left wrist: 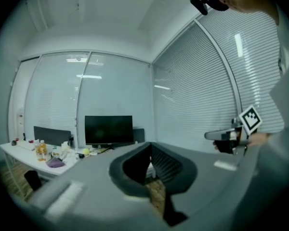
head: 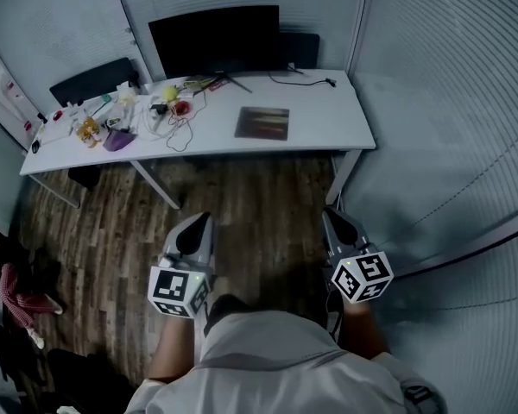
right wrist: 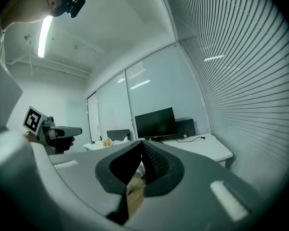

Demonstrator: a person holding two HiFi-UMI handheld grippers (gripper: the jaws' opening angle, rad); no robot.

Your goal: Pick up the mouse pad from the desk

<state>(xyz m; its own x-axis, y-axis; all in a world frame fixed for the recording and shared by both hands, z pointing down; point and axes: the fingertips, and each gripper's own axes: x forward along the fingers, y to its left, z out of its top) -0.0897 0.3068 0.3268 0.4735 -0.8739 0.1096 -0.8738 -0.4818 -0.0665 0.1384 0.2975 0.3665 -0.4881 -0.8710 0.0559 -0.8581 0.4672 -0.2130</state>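
A dark rectangular mouse pad [head: 262,122] lies on the long white worktop [head: 328,119], while well short of that worktop, over the wood-plank floor [head: 259,205], the left gripper [head: 202,220] and right gripper [head: 332,215] have their jaws together, empty.

No legible text, labels or numbers anywhere.

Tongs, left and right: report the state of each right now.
Left grey tongs: closed, holding nothing.
Right grey tongs: closed, holding nothing.
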